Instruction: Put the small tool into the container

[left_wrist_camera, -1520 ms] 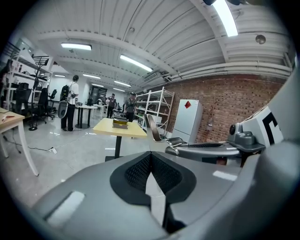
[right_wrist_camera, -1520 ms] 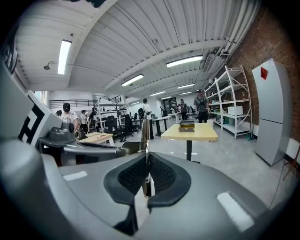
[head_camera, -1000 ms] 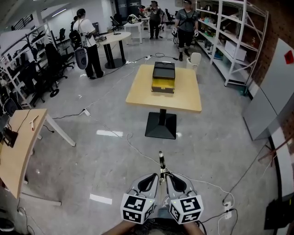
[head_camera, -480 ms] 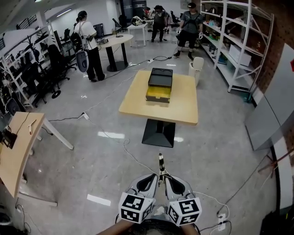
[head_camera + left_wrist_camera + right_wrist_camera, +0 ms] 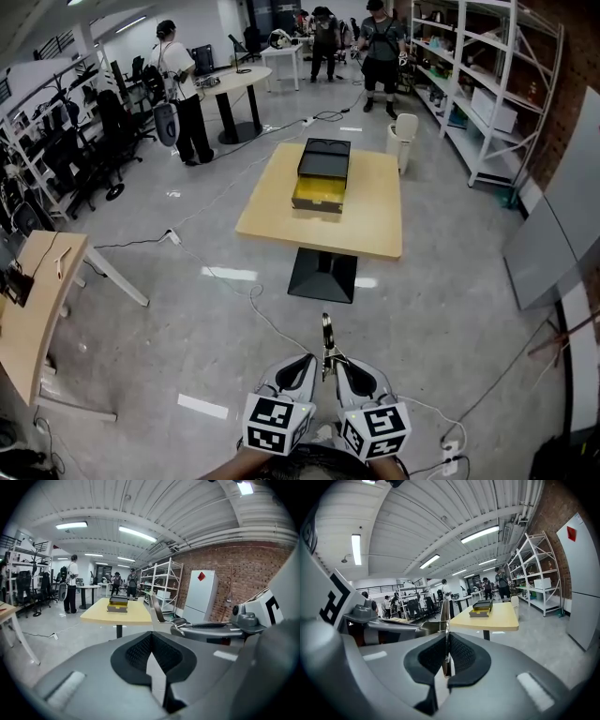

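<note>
Two grippers, held side by side down in front of me. My right gripper (image 5: 349,368) is clamped on the one small tool (image 5: 326,339), a thin metal piece that sticks out past the jaws. My left gripper (image 5: 305,367) is closed too, pads pressed together with nothing between them, just beside the right one. There's one container (image 5: 322,173), black and yellow, sitting on the single yellow table (image 5: 366,225) across the floor, so the tool and the container are well apart. I count three people (image 5: 178,84) standing at the far end of the room.
</note>
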The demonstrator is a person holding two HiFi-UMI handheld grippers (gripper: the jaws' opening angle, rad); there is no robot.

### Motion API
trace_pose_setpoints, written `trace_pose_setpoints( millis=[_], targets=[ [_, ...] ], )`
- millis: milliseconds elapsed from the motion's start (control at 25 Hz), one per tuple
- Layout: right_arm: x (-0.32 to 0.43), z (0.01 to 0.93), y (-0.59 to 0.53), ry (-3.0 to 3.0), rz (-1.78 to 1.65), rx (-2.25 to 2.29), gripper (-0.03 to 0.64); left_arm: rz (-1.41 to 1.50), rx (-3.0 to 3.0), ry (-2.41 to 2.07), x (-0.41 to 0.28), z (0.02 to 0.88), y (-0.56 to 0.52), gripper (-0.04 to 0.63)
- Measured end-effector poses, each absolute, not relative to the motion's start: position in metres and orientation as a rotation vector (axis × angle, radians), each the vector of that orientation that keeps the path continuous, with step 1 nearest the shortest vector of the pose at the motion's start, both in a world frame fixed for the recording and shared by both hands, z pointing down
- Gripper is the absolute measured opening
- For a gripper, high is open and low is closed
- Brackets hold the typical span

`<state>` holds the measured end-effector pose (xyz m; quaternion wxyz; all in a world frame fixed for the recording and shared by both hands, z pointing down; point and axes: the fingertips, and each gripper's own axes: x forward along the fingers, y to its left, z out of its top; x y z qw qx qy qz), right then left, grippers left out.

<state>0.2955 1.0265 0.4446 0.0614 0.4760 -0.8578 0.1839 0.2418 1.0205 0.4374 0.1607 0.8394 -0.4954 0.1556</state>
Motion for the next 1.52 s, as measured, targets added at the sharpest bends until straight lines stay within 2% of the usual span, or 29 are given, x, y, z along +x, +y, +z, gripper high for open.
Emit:
trace_pose_setpoints(
  millis=[240, 360, 480, 760, 1040, 1320, 1520],
  targets=[
    [0.271, 0.477, 0.945, -2.566, 0.558, 1.464, 0.006, 0.455, 2.407, -1.379, 0.218, 0.472, 0.937, 0.014],
    [0.272, 0.483, 0.885, -2.547, 0.561, 1.483, 0.006, 0.46, 2.421, -1.349, 0.222, 0.477, 0.875, 0.014],
    [0.242, 0.486, 0.807, -2.528, 0.563, 1.506, 0.006, 0.46, 2.435, -1.327, 0.191, 0.48, 0.796, 0.014],
    [0.112, 0.468, 0.599, -2.493, 0.548, 1.552, 0.006, 0.451, 2.478, -1.28, 0.062, 0.459, 0.583, 0.014],
    [-0.034, 0.462, 0.44, -2.456, 0.535, 1.579, 0.006, 0.434, 2.498, -1.246, -0.084, 0.453, 0.421, 0.014],
    [-0.187, 0.426, 0.341, -2.441, 0.524, 1.611, 0.006, 0.405, 2.511, -1.216, -0.238, 0.42, 0.32, 0.014],
    [-0.241, 0.427, 0.297, -2.419, 0.529, 1.622, 0.006, 0.389, 2.507, -1.193, -0.293, 0.423, 0.277, 0.014]
  ],
)
